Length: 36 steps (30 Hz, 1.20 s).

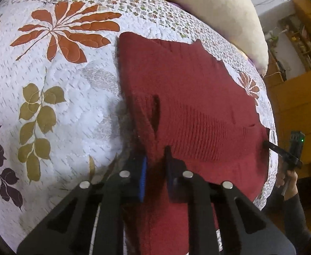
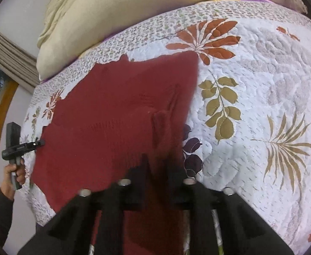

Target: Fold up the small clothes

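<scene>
- Bed (image 1: 74,110): covered by a white quilted bedspread (image 2: 261,97) printed with orange, olive and purple leaves; a cream pillow (image 2: 113,21) lies at the far end.
- Dark red knitted garment (image 1: 187,97): spread flat on the bedspread, near edge hanging towards the cameras, far edge close to the pillow.
- Left tongs (image 1: 155,165): clamped on the garment's near edge, fabric bunched between the blue-padded fingers.
- Right tongs (image 2: 155,170): fabric runs between the fingers, closed on the near edge at the garment's other corner.
- Hand (image 2: 15,174): grips the handle of the left tongs, dark sleeve at the wrist.
</scene>
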### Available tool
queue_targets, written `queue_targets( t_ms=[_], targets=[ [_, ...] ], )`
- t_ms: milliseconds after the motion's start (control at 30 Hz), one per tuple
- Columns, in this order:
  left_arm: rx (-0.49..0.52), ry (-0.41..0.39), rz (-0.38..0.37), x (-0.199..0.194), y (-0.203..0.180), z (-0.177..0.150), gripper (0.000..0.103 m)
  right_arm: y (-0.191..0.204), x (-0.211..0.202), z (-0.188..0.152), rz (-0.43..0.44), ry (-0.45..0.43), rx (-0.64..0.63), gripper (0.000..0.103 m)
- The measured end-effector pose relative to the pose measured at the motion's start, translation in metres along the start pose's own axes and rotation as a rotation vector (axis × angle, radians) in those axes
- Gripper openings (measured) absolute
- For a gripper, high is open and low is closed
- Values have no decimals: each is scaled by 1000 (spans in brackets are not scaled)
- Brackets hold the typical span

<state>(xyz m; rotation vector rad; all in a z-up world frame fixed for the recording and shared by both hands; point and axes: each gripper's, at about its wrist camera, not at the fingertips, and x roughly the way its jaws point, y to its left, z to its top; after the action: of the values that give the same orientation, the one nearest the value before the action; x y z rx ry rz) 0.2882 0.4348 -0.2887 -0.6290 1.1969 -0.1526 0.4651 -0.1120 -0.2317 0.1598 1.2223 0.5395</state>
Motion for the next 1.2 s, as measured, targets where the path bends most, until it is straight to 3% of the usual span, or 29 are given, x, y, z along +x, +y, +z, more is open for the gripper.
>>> queue_targets(
  t_ms=[133, 233, 367, 700, 900, 1200],
  targets=[
    [4, -22, -29, -5, -2, -2, 10, 2, -4, -2, 0, -19, -10, 11],
    [38, -37, 5, -8, -10, -5, 10, 1, -6, -3, -6, -34, -5, 11],
    [57, -68, -7, -15, -19, -8, 9, 4, -14, -4, -5, -70, -13, 8],
    [161, -201, -51, -70, -57, -5, 9, 24, -60, 1, -1, -156, -55, 6],
    [191, -253, -53, -88, -74, 21, 9, 31, -77, 35, 15, -213, -40, 6],
    [162, -253, -9, -73, -73, 94, 9, 31, -66, 105, -25, -246, -20, 6]
  ],
)
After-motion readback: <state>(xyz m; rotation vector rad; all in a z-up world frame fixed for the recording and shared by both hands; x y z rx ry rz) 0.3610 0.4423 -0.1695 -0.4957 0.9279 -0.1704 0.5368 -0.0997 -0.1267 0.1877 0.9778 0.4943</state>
